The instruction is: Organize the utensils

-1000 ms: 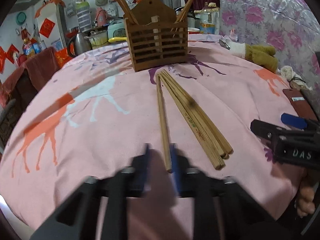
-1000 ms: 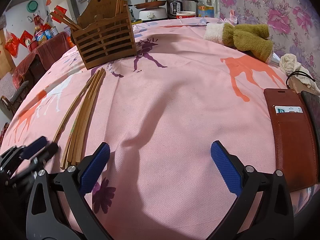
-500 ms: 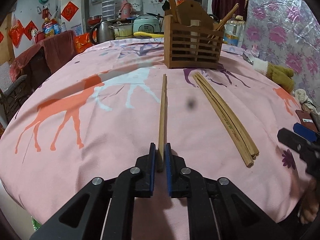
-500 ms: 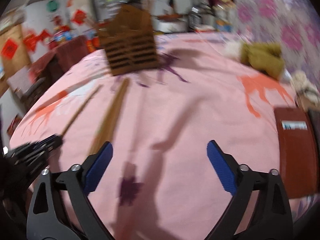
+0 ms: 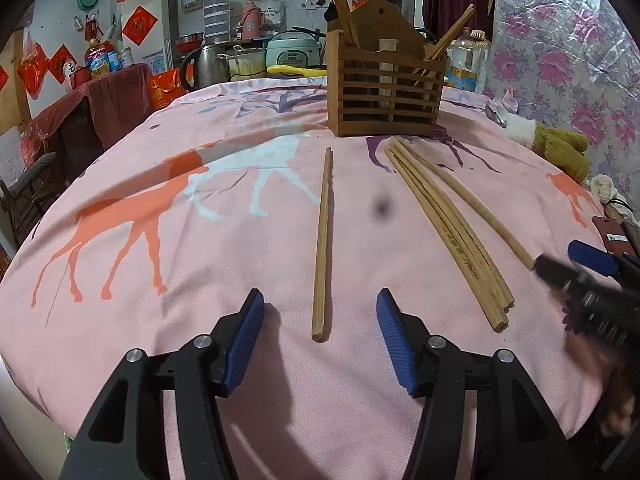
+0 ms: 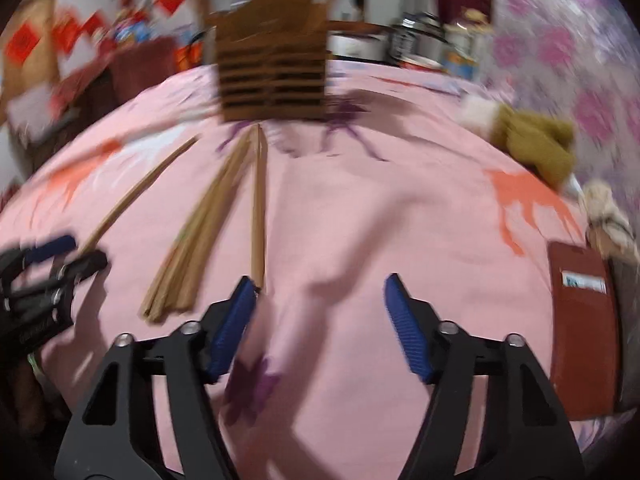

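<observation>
Pink horse-print counter (image 5: 168,240) carries a slatted wooden holder (image 5: 386,92) at the far side, chopsticks bundle (image 5: 448,224) before it, one single chopstick (image 5: 323,240) apart. Left tongs (image 5: 320,332) gape wide, empty, flanking its near end. Right tongs (image 6: 320,320) wide, empty

We read one sign clearly: the character 福 in gold on the red diamond paper (image 5: 139,25) hung on the back wall. Red print runs along one chopstick in the bundle (image 5: 464,258), and the oil bottle's label (image 5: 462,76) shows print; both too small to read.
</observation>
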The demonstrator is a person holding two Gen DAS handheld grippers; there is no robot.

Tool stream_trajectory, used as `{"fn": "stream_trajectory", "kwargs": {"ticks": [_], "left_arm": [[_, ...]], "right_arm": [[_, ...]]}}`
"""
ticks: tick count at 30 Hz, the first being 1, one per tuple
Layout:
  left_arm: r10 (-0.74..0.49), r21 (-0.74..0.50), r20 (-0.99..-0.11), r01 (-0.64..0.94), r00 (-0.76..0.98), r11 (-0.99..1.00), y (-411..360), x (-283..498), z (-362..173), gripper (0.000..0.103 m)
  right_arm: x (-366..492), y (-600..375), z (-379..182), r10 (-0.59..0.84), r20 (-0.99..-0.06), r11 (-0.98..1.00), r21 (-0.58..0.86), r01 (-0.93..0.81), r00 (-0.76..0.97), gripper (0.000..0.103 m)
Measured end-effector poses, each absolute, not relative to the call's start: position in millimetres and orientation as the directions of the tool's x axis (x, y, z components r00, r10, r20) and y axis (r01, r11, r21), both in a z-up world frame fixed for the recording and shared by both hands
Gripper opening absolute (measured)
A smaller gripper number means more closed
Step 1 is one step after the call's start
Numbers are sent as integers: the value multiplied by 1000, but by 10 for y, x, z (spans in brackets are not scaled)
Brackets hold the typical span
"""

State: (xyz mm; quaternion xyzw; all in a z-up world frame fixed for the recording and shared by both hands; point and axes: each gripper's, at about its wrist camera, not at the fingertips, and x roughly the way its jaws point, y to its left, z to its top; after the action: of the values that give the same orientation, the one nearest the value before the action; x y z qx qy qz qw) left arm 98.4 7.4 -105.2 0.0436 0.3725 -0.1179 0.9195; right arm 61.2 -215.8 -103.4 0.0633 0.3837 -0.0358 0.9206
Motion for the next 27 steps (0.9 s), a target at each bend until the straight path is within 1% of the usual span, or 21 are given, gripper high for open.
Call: {"fn": "stream_trajectory", "kwargs": {"ticks": [2, 9, 15, 21, 23, 24, 26, 27], "left_arm": [[-184, -8, -696, 248, 695, 969, 76, 985, -1053, 59], [-185, -9, -695, 250, 694, 968, 76, 984, -1052, 59], [-189, -16, -696, 249, 692, 968, 85, 996, -1055, 59], [-195, -25, -696, 248, 691, 968, 96, 998, -1054, 58], [-196, -28, -695, 245, 692, 969, 107, 998, -1050, 53], [-197, -31, -694, 244, 693, 969, 112, 1000, -1047, 49], [-202, -35, -693, 247, 692, 968, 115, 999, -1044, 40], [-207, -38, -692, 251, 692, 967, 113, 998, -1041, 32]], "right_arm": [[586, -2193, -1008, 20, -700, 988, 124, 94, 714, 59], [513, -1961, -945, 46, -659, 998, 68, -2, 751, 58], [563, -1987, -987, 65, -675, 995, 96, 0, 735, 54], [652, -2016, -1032, 94, -689, 990, 140, 5, 719, 54], [669, -2032, -1048, 102, -693, 988, 152, 6, 713, 54], [670, -2038, -1051, 104, -694, 988, 157, 8, 713, 52], [675, -2046, -1058, 110, -695, 986, 165, 10, 710, 50], [680, -2052, -1064, 113, -697, 985, 170, 10, 708, 47]]}}
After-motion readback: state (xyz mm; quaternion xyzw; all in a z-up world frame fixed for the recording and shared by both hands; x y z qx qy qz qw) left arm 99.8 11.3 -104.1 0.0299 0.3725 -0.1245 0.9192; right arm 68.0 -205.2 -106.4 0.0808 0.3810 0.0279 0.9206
